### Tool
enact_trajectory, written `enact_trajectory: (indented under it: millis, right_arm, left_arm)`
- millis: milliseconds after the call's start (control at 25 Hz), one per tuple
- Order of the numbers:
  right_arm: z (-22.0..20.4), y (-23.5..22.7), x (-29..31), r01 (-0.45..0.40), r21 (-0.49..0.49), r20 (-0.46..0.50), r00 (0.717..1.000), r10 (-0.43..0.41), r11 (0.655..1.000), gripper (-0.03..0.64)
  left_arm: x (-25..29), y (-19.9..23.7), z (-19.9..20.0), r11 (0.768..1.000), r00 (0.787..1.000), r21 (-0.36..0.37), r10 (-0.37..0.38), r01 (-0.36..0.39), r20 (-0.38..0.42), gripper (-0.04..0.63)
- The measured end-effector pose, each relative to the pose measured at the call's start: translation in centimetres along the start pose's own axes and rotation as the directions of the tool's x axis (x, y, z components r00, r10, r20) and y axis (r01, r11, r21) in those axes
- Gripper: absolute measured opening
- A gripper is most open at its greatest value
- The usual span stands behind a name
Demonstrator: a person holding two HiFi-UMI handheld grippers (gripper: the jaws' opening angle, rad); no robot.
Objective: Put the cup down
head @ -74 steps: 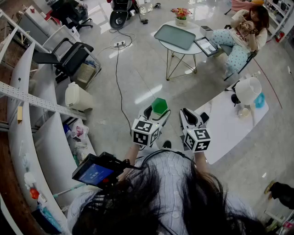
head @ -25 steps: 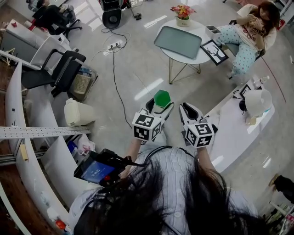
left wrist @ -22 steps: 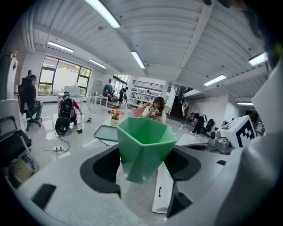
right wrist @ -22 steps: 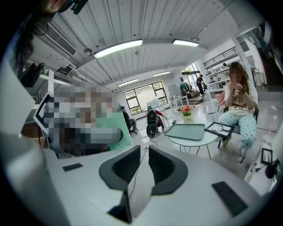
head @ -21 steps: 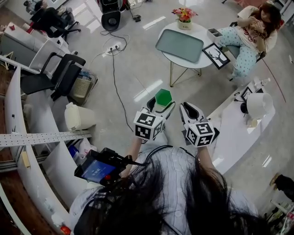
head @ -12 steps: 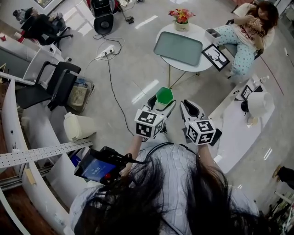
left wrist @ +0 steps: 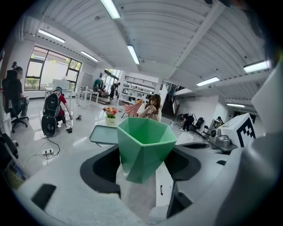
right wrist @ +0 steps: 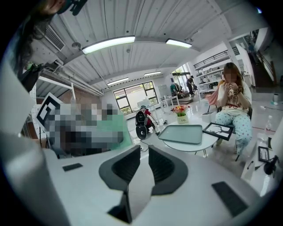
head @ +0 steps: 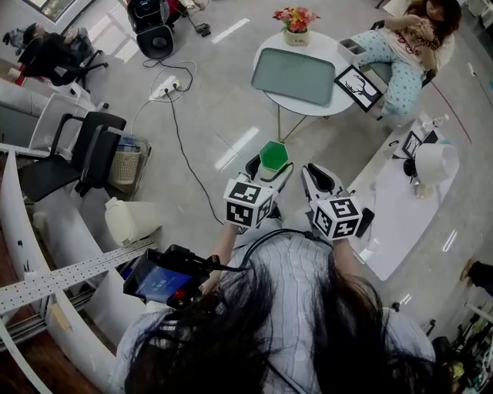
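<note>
Round white table [head: 327,46] stood well ahead w/ a grey-green tray [head: 293,75] on it; left gripper [head: 271,168] was clamped on the green cup [left wrist: 146,148], upright, above bare floor; right gripper [right wrist: 143,154] beside it had jaws nearly together, empty.

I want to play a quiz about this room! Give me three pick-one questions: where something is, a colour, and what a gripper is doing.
1. Where is the grey tray?
A. on the round table
B. on the floor
C. on a black chair
2. What colour is the cup?
A. red
B. green
C. blue
3. What is the left gripper doing?
A. hanging empty
B. lying on the floor
C. gripping the cup
Answers: 1 A, it lies flat on the white tabletop beside the flowers; 2 B, its sides are plain green; 3 C, both jaws press the cup's sides.
</note>
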State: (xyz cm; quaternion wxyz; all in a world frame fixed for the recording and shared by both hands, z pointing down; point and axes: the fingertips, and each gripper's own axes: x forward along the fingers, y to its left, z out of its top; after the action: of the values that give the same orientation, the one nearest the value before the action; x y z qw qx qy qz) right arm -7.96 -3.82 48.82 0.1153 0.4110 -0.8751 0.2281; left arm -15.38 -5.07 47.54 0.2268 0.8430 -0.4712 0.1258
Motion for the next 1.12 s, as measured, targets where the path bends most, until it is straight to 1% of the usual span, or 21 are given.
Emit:
enact_trajectory:
  millis: [160,480,680,880,1000,1120]
  right_arm:
    - [0.1,-0.2,0.0,0.014,0.012,0.0,1.0,-0.014,1.0,0.072]
    - [0.2,-1.6,1.2,0.017,0.025,-0.02,1.0,-0.017,1.0,0.073]
    - [1.5,-2.5,2.8,-0.009,0.033,-0.004,1.0,0.009,0.999,0.073]
    - [2.7,-4.0,5.2,-0.03,0.038,0.001,1.0,0.03,0.999,0.072]
    - [3.8,-5.2,6.6,-0.046,0.042,0.003,0.999,0.046,0.998,0.073]
    - [4.7,-7.0,8.1,-0.048,0.051,-0.006,0.999,0.048,0.998,0.074]
  left_arm:
    - [0.3,0.0,-0.1,1.0,1.0,-0.009,-0.016,0.016,-0.01,0.322]
    - [2.3,0.6,0.4,0.999,0.999,-0.031,-0.029,0.028,-0.023,0.322]
    - [3.5,1.5,1.3,0.999,0.999,-0.041,-0.023,0.022,-0.024,0.322]
    - [5.5,3.2,1.8,0.999,0.999,-0.052,-0.005,0.003,-0.045,0.322]
    - [7.2,4.3,2.8,0.998,0.999,-0.057,0.004,-0.007,-0.051,0.322]
    - [9.6,5.0,3.8,0.999,0.998,-0.047,0.001,-0.004,-0.068,0.322]
